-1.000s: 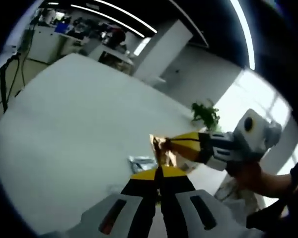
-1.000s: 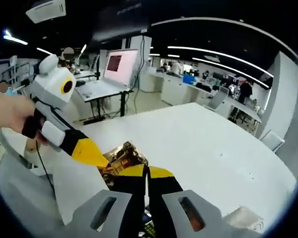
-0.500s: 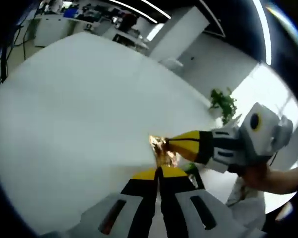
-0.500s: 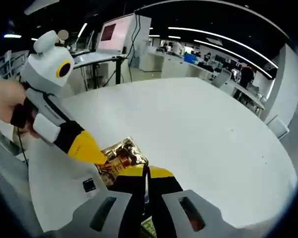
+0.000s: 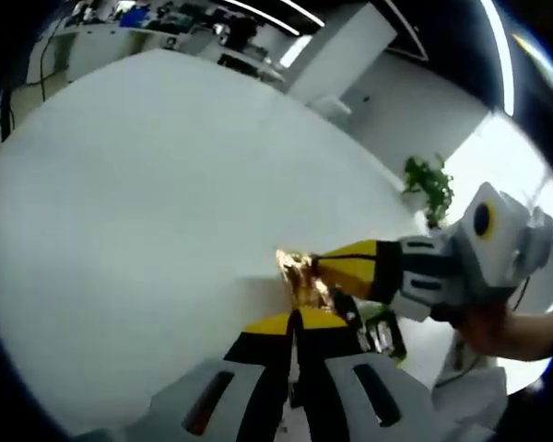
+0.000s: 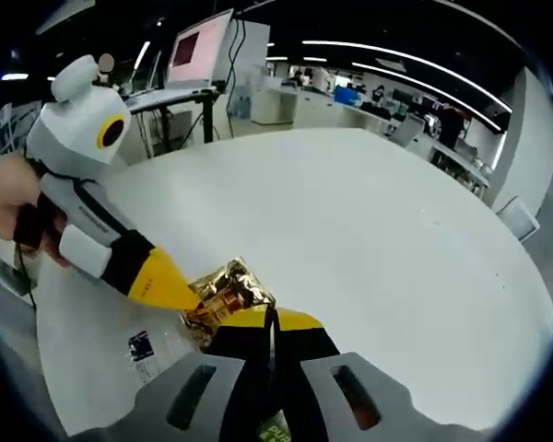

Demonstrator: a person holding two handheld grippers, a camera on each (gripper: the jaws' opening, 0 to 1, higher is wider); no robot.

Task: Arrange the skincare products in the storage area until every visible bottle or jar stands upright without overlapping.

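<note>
Both grippers have been descending toward the white table (image 5: 138, 193). The left gripper (image 5: 298, 318) and right gripper (image 6: 269, 318) are both clamping the gold foil sachet (image 6: 223, 293). A clear labelled packet (image 6: 152, 348) is lying beneath them.

The broad white tabletop (image 5: 147, 184) lies bare from the grippers out to its far edge, so a gripper could pass freely across that whole stretch. The crowding is at the near edge: the left gripper (image 5: 298, 318) and the right gripper (image 5: 327, 267) meet tip to tip on a crinkled gold foil packet (image 5: 300, 274), blocking the way between them. In the right gripper view, a clear wrapper with a dark printed label (image 6: 146, 348) lies just beside the packet (image 6: 223, 293), near the table's edge.
</note>
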